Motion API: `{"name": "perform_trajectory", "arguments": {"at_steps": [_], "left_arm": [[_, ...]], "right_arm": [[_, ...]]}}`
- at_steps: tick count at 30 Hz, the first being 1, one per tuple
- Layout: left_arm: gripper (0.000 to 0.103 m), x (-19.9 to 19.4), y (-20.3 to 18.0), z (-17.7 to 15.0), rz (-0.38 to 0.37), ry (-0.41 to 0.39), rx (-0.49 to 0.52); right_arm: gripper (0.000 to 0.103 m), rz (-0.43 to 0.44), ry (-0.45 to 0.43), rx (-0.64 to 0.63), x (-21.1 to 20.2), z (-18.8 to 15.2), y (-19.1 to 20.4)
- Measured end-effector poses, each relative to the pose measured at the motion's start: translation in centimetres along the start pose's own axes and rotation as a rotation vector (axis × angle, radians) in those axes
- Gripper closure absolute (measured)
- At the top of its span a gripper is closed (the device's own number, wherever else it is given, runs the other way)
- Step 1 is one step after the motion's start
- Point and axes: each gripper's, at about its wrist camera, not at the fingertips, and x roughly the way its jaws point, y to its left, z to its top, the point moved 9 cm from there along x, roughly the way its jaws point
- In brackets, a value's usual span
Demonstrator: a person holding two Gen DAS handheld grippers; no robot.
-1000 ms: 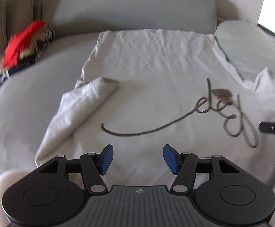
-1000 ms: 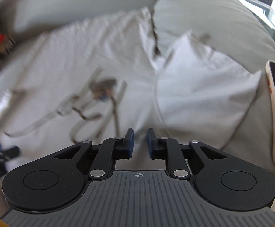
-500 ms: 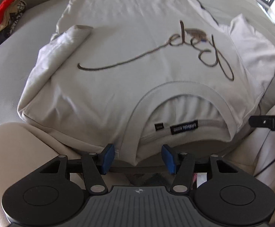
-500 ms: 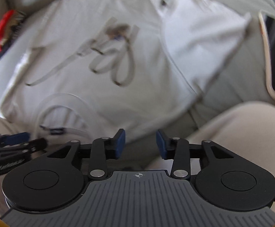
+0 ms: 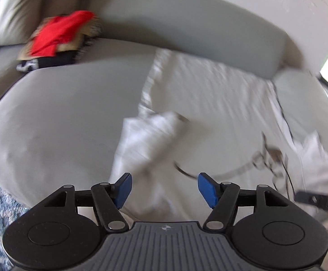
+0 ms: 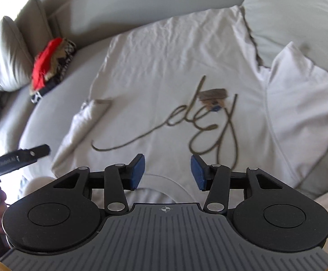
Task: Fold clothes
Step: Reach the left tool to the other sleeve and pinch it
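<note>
Your white T-shirt (image 6: 164, 72) lies flat, front up, on the grey sofa (image 6: 58, 113), collar nearest you, its left sleeve folded in over the chest. Your right gripper (image 6: 167, 171) hangs above the collar, blue pads apart with nothing between them; its jaws have just been opening. Your left gripper (image 5: 162, 188) hovers over the folded sleeve, jaws wide and empty, also just opened further. Half a second ago its view showed the collar; now it shows sleeve and seat, blurred.
</note>
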Motion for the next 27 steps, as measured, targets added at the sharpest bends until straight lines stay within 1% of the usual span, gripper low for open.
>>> {"name": "perform_trajectory", "arguments": {"at_steps": [2,4,6,7,9,12,13,17,23,24,25,26,27], "left_arm": [[0.039,-0.2,2.4,1.4,0.014,-0.027,-0.069],[0.042,0.1,5.1,2.7,0.029,-0.047,-0.148],[0.045,1.2,7.3,3.7,0.034,-0.043,-0.219],[0.047,2.0,8.0,4.1,0.022,-0.028,-0.248],[0.051,4.1,8.7,4.7,-0.037,0.015,-0.287],[0.051,7.6,8.2,5.4,-0.142,0.094,-0.288],[0.051,8.7,7.8,5.5,-0.159,0.119,-0.279],[0.053,12.5,7.1,5.8,-0.174,0.187,-0.262],[0.053,14.5,5.2,6.3,-0.24,0.192,-0.225],[0.058,14.8,5.0,6.3,-0.246,0.187,-0.221],[0.071,15.1,5.0,6.2,-0.243,0.185,-0.22],[0.077,15.2,5.0,6.1,-0.238,0.186,-0.228],[0.088,15.2,5.1,6.0,-0.232,0.186,-0.236]], "right_arm": [[0.051,0.012,0.013,0.023,0.6,-0.1,0.0],[0.051,0.014,0.033,0.046,1.2,-0.4,-0.1],[0.051,0.015,0.045,0.061,1.8,-0.7,-0.1],[0.051,0.016,0.048,0.065,2.0,-0.9,-0.1],[0.051,0.013,0.054,0.068,2.4,-1.2,0.0],[0.051,0.004,0.061,0.068,2.7,-1.4,0.0],[0.051,0.003,0.061,0.069,2.8,-1.5,0.0],[0.051,-0.004,0.061,0.07,2.8,-1.7,-0.3],[0.051,-0.023,0.065,0.09,3.2,-2.1,-1.2],[0.051,-0.024,0.066,0.092,3.1,-2.1,-1.3],[0.051,-0.025,0.066,0.093,3.1,-2.2,-1.5],[0.051,-0.025,0.066,0.093,3.0,-2.3,-1.6],[0.051,-0.024,0.066,0.095,3.0,-2.4,-1.7]]}}
